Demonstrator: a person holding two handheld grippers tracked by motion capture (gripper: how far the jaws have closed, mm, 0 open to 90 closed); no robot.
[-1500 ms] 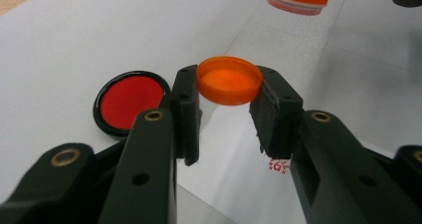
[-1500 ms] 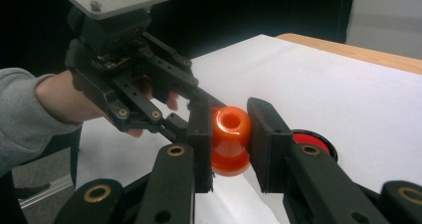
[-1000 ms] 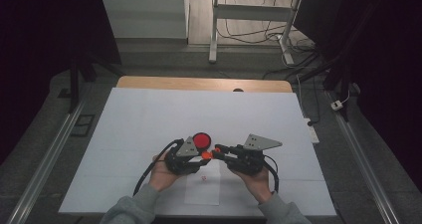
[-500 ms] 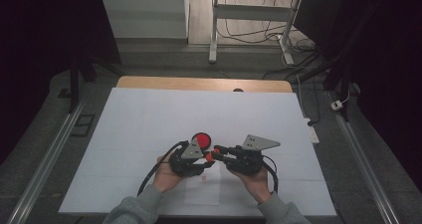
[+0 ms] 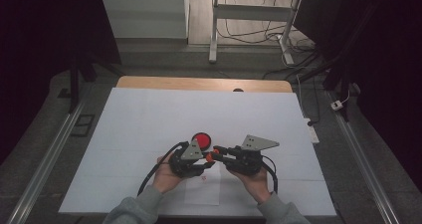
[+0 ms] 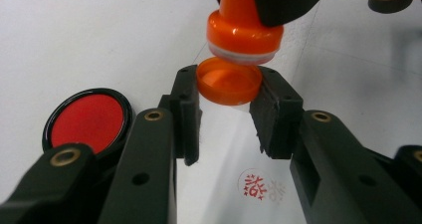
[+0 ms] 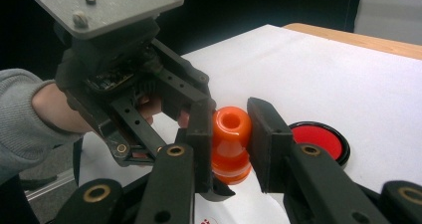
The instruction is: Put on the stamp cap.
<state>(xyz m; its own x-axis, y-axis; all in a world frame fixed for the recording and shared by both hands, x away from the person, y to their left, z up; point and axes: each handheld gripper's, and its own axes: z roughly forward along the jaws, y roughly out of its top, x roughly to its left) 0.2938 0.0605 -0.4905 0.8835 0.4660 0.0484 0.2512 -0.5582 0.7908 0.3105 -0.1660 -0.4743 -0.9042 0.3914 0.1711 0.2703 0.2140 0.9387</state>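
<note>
An orange stamp [image 7: 230, 137] is gripped by its handle in my right gripper [image 7: 230, 122], which is shut on it. Its round base [image 6: 244, 35] hangs just above an orange cap [image 6: 228, 79], apart from it by a thin gap. That cap sits pinched between the pads of my left gripper [image 6: 229, 92], open side up. In the high view the left gripper [image 5: 203, 159] and the right gripper [image 5: 216, 156] meet tip to tip at the table's middle front, with the stamp [image 5: 209, 157] between them.
A round black ink pad with a red face [image 5: 201, 139] lies just beyond the grippers, also seen as the ink pad [image 6: 89, 120] left of my left jaw. A red stamp print [image 6: 254, 185] marks the paper below. White sheeting [image 5: 149, 114] covers the table.
Both hands and their grippers have drifted slightly toward the person. Each gripper keeps its hold and the two stay tip to tip.
</note>
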